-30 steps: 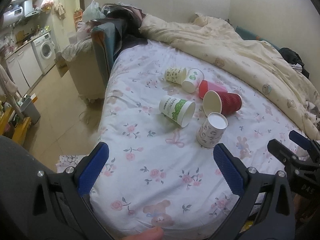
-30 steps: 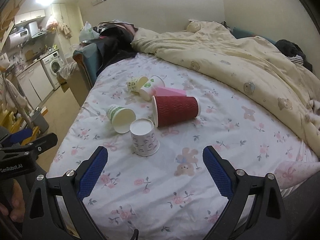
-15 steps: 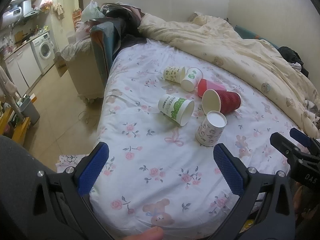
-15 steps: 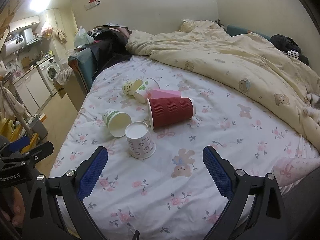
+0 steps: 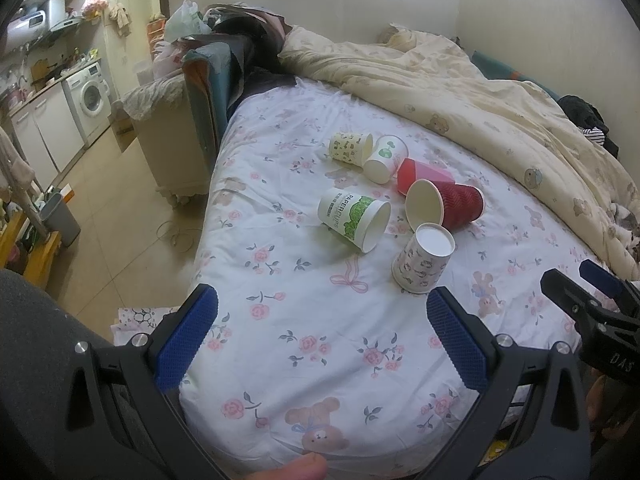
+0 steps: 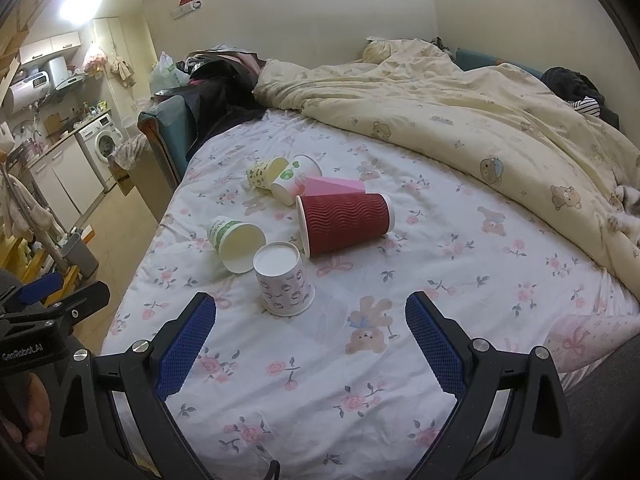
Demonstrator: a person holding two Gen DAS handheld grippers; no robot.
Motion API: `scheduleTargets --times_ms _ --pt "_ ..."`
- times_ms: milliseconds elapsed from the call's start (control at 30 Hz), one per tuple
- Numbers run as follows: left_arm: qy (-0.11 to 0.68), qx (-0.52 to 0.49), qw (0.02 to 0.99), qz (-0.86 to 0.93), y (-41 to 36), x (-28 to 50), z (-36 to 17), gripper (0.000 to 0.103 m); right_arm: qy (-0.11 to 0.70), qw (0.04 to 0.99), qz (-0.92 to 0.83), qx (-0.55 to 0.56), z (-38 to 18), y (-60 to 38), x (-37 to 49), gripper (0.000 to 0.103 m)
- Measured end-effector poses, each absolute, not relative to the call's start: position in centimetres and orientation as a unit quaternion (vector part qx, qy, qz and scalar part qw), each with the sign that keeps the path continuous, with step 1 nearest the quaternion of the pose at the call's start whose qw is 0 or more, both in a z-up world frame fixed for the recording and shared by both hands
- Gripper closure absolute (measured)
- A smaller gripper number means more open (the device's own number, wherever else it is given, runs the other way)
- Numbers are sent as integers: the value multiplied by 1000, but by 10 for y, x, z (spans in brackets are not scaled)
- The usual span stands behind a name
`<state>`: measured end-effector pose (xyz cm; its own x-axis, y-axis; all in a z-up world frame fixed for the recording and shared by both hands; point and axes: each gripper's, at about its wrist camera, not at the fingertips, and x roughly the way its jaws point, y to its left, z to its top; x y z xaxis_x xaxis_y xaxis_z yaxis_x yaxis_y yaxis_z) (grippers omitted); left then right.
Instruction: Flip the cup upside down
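Both tools stand wide open and empty: the left gripper (image 5: pixel 326 332) and the right gripper (image 6: pixel 310 334) hover above the near edge of the floral bedsheet (image 5: pixel 320 344), and over the last second they have only drifted slightly, with none of the cups disturbed. The patterned paper cup (image 6: pixel 285 280) already stands rim-down, base up, just in front of the right gripper, touching or nearly touching the green-printed cup (image 6: pixel 236 242) lying on its side. That suggests one flip is finished, with the ribbed red cup (image 6: pixel 346 222) and its toppled neighbours not yet turned.
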<state>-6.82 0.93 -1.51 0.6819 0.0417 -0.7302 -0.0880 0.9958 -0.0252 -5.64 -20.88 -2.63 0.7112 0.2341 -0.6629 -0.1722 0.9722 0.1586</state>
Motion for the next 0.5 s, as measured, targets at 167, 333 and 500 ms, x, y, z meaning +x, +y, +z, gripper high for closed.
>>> scheduleTargets --times_ms 167,333,500 --pt "397 -29 916 35 10 -68 -15 0 364 924 111 42 -26 -207 -56 5" --pt "398 -30 916 35 10 -68 -15 0 364 924 110 42 -27 -206 -57 5" --pt "399 -31 916 33 10 -67 -16 0 365 923 111 42 -27 -205 -58 5"
